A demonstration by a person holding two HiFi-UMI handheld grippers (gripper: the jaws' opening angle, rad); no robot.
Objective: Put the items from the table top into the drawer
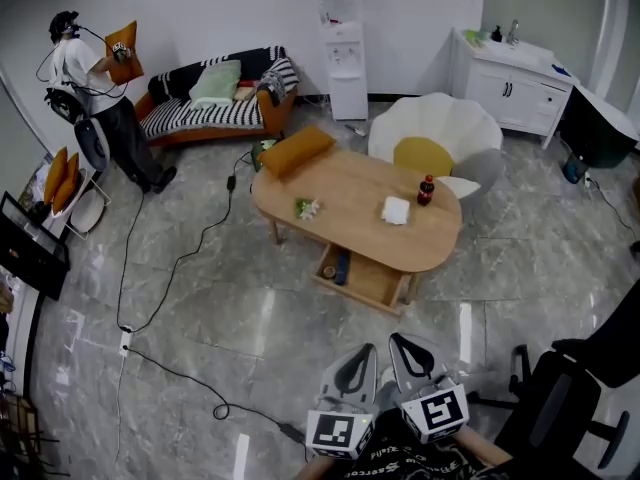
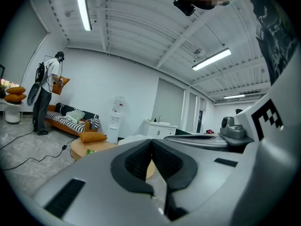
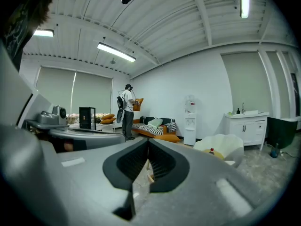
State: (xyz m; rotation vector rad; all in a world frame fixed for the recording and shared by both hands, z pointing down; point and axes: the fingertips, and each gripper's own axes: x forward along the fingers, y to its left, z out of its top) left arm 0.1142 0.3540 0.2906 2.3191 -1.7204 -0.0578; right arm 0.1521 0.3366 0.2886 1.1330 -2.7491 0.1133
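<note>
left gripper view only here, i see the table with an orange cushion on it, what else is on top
Observer: A red-capped bottle stands near the right end of the table, as the head view shows it.
Operator: anything open underneath
Observer: Yes, the drawer below the tabletop is pulled out.
Operator: and my other hand, holding anything
Observer: No, the right hand-held gripper is shut and empty.

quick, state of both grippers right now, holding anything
left gripper: closed, nothing held
right gripper: closed, nothing held
</note>
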